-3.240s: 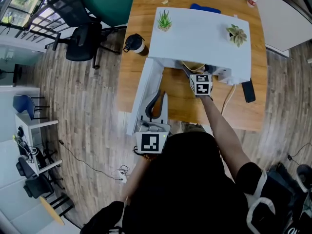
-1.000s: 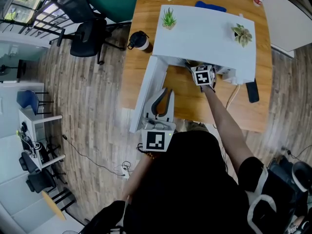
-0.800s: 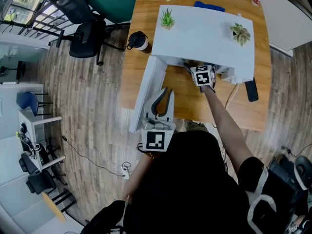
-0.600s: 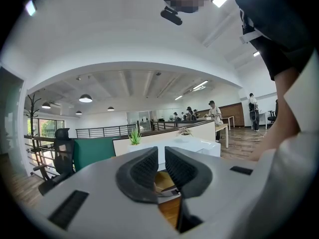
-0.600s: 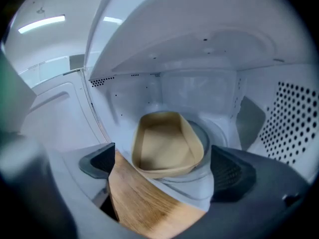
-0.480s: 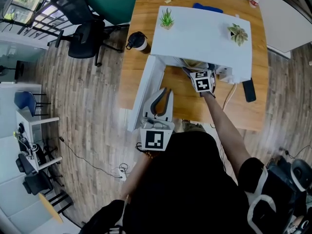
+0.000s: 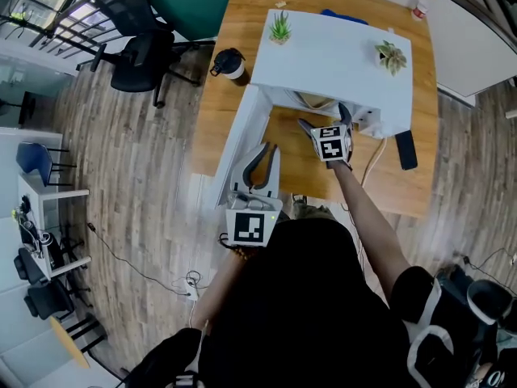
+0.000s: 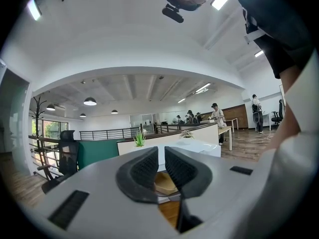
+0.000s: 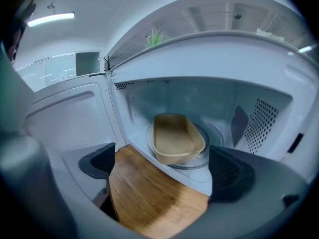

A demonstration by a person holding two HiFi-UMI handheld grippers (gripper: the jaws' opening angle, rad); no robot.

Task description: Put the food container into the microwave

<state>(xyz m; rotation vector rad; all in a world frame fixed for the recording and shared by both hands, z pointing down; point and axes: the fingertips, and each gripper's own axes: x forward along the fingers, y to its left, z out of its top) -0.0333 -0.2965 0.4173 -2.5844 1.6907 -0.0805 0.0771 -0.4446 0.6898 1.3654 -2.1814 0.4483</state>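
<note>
The tan food container (image 9: 177,138) lies on the glass turntable (image 9: 202,162) inside the white microwave (image 7: 331,55), whose door (image 7: 238,148) hangs open to the left. My right gripper (image 9: 164,166) is open and holds nothing, a short way in front of the cavity over the wooden table (image 9: 149,198). In the head view the right gripper (image 7: 323,118) sits just outside the opening, with only a sliver of the container (image 7: 315,101) showing. My left gripper (image 7: 266,153) is shut and empty beside the door's edge; in the left gripper view the left gripper (image 8: 162,166) points level towards the microwave.
Two small potted plants (image 7: 280,27) (image 7: 392,56) stand on the microwave's top. A dark flask (image 7: 229,63) is on the table to its left, a black flat device (image 7: 405,149) and a cable to its right. An office chair (image 7: 137,55) stands beyond the table.
My right gripper has drawn back out of the microwave opening towards the person and risen slightly. The container stays inside. The left gripper has stayed where it was.
</note>
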